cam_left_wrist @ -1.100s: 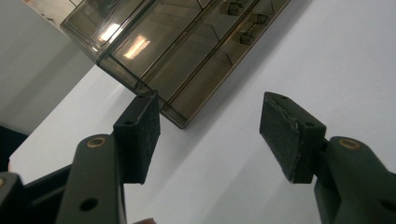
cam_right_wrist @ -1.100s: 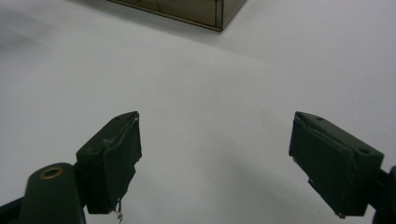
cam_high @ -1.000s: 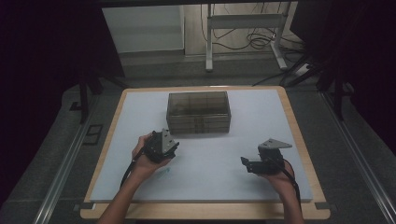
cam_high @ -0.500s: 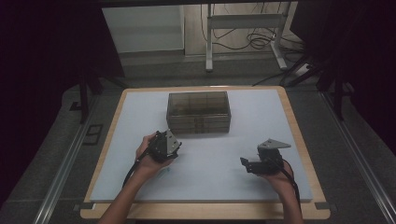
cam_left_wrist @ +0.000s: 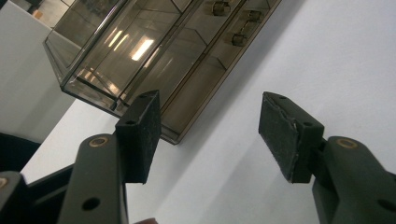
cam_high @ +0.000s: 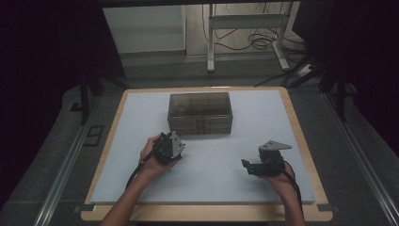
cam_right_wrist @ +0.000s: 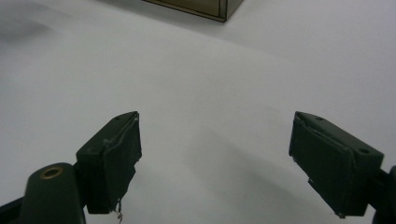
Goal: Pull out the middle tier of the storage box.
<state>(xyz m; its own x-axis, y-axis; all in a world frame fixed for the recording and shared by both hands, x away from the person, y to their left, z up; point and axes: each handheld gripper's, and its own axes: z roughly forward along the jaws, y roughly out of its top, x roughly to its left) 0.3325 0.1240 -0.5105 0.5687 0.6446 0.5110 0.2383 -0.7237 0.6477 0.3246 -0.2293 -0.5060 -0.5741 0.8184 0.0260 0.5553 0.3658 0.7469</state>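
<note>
From the high view the smoky clear drawer box (cam_high: 200, 113) sits mid-table at the far side, likely rigid, light and slick, best taken by a small front knob; the left gripper view has the left gripper (cam_left_wrist: 210, 135) spread and empty just before it, and the right gripper view has the right gripper (cam_right_wrist: 215, 158) spread wide over bare table (cam_right_wrist: 210, 70).

We see one obstacle on the white mat (cam_high: 141, 122): the smoky drawer box (cam_high: 200, 113), at the middle of the far half. Left, right and near side of the box, we find bare mat for passing.
</note>
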